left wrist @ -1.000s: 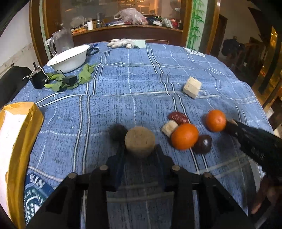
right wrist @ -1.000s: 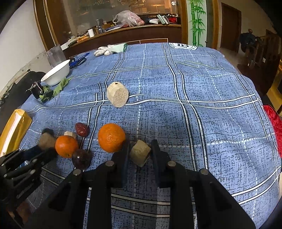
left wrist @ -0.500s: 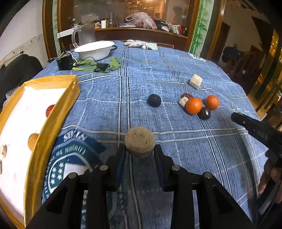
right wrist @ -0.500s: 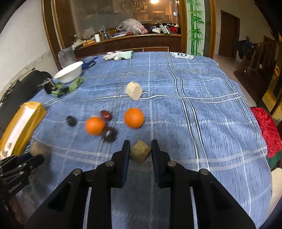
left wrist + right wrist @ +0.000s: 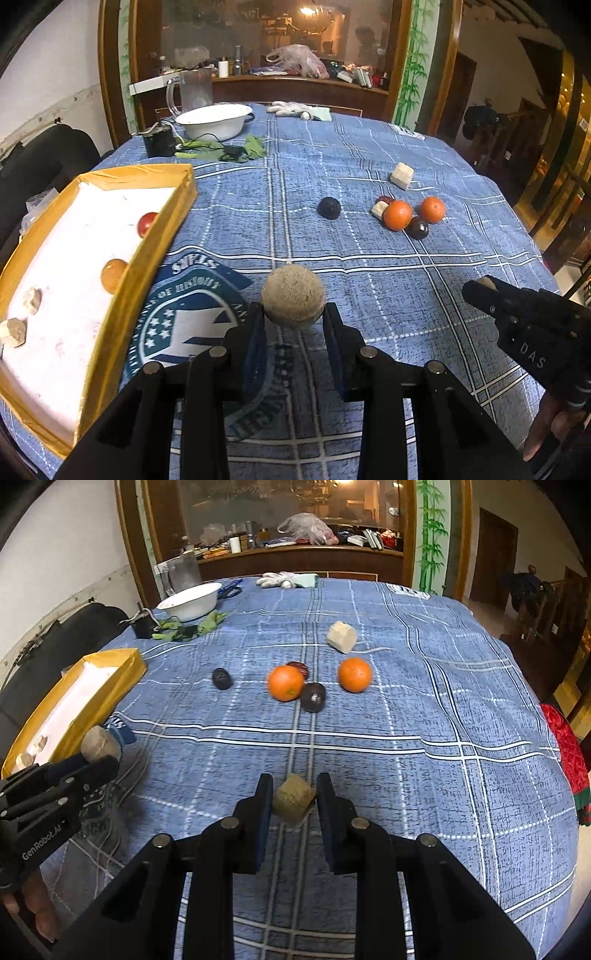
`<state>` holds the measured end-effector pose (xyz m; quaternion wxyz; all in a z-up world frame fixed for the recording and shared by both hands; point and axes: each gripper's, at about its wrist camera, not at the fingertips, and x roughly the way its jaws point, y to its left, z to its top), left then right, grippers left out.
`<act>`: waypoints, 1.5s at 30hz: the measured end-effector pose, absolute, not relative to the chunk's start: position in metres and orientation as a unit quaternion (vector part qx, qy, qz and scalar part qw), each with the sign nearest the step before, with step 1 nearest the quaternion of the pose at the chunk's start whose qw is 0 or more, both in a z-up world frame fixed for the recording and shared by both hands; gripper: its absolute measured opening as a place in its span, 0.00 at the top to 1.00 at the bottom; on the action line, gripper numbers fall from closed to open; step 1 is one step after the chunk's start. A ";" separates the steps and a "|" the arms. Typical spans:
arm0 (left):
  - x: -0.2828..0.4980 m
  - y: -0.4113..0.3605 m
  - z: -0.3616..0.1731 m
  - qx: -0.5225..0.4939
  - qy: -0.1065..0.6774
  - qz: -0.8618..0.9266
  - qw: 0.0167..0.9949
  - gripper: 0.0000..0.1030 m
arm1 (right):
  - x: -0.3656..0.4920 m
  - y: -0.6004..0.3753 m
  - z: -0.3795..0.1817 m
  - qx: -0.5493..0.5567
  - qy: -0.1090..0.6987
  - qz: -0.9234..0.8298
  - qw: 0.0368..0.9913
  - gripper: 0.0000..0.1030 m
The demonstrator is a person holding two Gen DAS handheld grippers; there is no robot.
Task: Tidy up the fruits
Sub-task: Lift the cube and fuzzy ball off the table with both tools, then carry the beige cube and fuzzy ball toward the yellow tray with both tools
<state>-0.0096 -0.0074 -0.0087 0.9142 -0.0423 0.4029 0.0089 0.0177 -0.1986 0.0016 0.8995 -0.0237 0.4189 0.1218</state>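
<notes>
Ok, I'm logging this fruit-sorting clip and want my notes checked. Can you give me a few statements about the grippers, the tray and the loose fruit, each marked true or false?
1. The left gripper is shut on a round tan fruit. True.
2. The right gripper is empty. False: it is shut on a tan chunk.
3. The yellow tray already holds some pieces. True: a red one and an orange one show, with pale chunks near its closer end.
4. Three oranges lie on the blue cloth. False: two do, one orange and another orange.
5. The white bowl sits inside the tray. False: it stands on the cloth beyond it.
</notes>
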 end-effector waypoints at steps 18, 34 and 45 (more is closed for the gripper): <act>-0.020 -0.008 -0.002 -0.023 0.394 0.033 0.918 0.69 | -0.008 -0.193 0.010 -0.024 0.404 0.129 0.905 0.75; -0.016 -0.014 -0.008 -0.010 0.404 0.042 0.914 0.69 | -0.006 -0.200 -0.001 -0.004 0.410 0.130 0.903 0.75; -0.016 -0.016 -0.010 -0.002 0.406 0.045 0.913 0.69 | -0.007 -0.204 -0.003 0.003 0.410 0.129 0.903 0.75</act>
